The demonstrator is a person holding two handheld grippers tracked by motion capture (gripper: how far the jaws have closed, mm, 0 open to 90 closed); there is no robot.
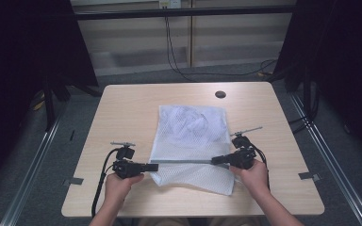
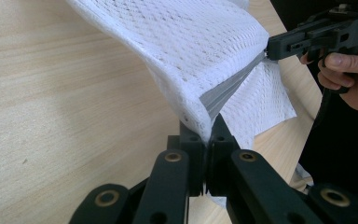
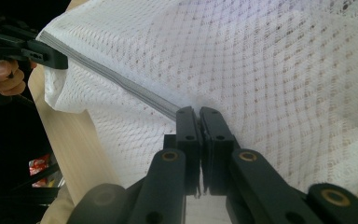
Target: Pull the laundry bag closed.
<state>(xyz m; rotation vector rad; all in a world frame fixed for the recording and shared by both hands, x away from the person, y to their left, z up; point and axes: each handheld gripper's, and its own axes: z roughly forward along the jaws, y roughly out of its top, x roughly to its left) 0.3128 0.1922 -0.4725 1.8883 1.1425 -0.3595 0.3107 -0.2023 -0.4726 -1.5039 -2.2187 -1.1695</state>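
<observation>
White mesh bag (image 1: 191, 141) (grey zipper edge), pinched by both hand-held grippers

A light wooden table (image 1: 122, 108) carries a white mesh bag (image 1: 193, 122).

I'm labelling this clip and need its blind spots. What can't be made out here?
- What lies inside the white mesh laundry bag: blurred by the mesh, high view.
- Whether the grey zipper strip is open: too small there.
- Left hand-held gripper pads: hidden by fabric.
- Right hand-held gripper: likewise.
</observation>
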